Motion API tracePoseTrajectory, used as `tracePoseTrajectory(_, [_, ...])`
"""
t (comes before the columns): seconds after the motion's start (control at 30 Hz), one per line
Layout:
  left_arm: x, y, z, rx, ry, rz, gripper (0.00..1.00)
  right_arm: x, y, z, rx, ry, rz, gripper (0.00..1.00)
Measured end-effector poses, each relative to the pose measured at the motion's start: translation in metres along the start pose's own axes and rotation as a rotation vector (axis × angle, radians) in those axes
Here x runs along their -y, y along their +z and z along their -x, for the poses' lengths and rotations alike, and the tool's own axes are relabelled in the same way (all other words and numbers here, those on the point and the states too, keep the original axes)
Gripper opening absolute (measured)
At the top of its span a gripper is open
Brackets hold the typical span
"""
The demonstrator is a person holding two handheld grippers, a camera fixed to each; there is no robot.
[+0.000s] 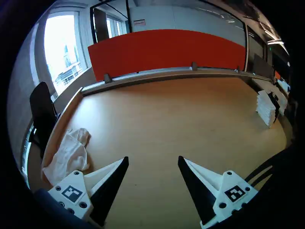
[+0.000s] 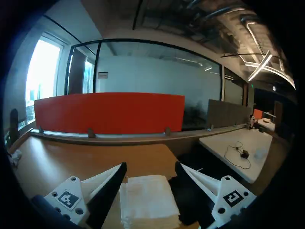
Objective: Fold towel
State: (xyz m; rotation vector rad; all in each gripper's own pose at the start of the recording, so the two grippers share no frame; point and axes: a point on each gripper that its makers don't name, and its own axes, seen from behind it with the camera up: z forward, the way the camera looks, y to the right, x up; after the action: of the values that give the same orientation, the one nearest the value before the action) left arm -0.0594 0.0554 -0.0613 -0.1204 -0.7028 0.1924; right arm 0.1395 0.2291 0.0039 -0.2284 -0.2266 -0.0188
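The crumpled towel (image 1: 72,154) lies lengthwise along the table's (image 1: 171,114) left edge, just left of the wide-open, empty left gripper (image 1: 153,158), likely nearer than the right gripper (image 2: 150,164), open and empty over the folded stack (image 2: 146,198).

I can't make out a single readable word or number from here. A small white rectangular sign (image 1: 139,22) with a red strip sits on the glass partition (image 1: 190,21) behind the orange divider panel (image 1: 167,51). Its print is too small to read in either view. The left gripper (image 1: 153,158) and right gripper (image 2: 150,163) carry black-and-white square coded markers (image 1: 71,193), which are patterns rather than letters.
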Motion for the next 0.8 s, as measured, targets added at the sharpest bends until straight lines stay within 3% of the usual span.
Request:
tracePoseTrajectory(0.13, [0.002,0.0,-0.015,-0.049,-0.005,-0.006,0.96,0.007,-0.001,-0.002,-0.008,0.0,-0.015,0.98])
tracePoseTrajectory(0.4, [0.014,-0.007,-0.068,-0.193,-0.016,-0.039,0.96,0.018,-0.004,-0.01,-0.029,-0.014,-0.031,0.98])
tracePoseTrajectory(0.6, [0.025,-0.015,-0.109,-0.319,-0.063,-0.064,0.96,0.027,-0.007,-0.017,-0.047,-0.007,-0.046,0.98])
tracePoseTrajectory(0.8, [0.037,-0.022,-0.13,-0.387,-0.096,-0.093,0.96,0.039,-0.012,-0.025,-0.063,0.001,-0.068,0.98])
